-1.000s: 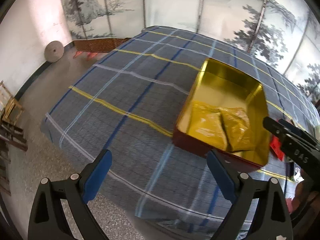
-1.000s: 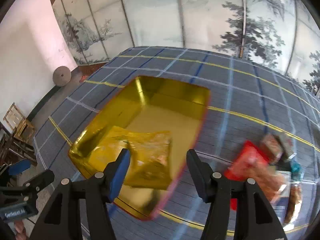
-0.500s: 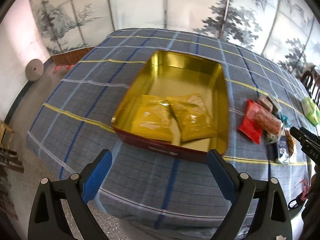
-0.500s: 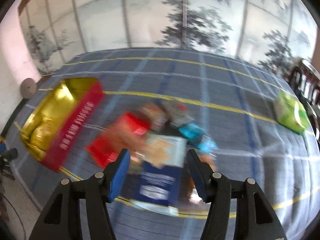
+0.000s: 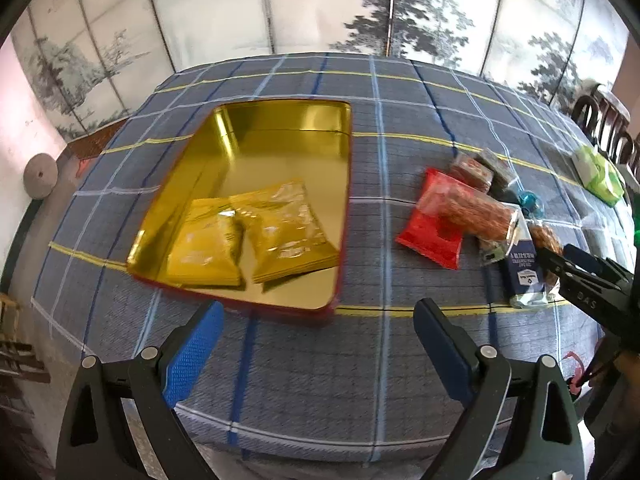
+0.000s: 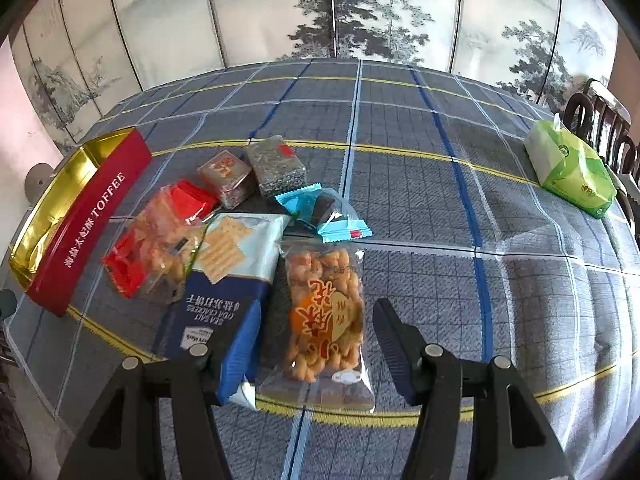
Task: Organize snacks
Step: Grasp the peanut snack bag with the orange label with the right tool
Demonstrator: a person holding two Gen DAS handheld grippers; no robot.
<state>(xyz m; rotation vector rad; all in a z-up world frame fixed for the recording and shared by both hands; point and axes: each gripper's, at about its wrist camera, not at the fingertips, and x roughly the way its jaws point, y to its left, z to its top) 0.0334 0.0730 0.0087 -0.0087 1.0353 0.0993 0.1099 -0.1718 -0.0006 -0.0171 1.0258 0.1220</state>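
Note:
A red toffee tin (image 5: 276, 152) with a gold inside lies open on the plaid tablecloth and holds two yellow snack packets (image 5: 256, 236); its red side (image 6: 88, 224) shows in the right wrist view. Right of it lies a pile of snacks: a red bag (image 6: 156, 240), a blue cracker pack (image 6: 224, 280), a clear bag of fried twists (image 6: 324, 312), a blue wrapped sweet (image 6: 324, 212), two small blocks (image 6: 248, 172). My left gripper (image 5: 316, 328) is open and empty in front of the tin. My right gripper (image 6: 318, 332) is open, its jaws either side of the twists bag, above it.
A green tissue pack (image 6: 572, 172) lies at the table's far right, near dark chairs (image 6: 600, 120). A painted folding screen (image 6: 320, 12) stands behind the table. The table's near edge (image 5: 320, 452) drops to the floor below my left gripper.
Both views have swung right. The left now faces the tin and the snack pile. The right has moved off the tin to above the pile, over the twists bag. Both grippers stay open.

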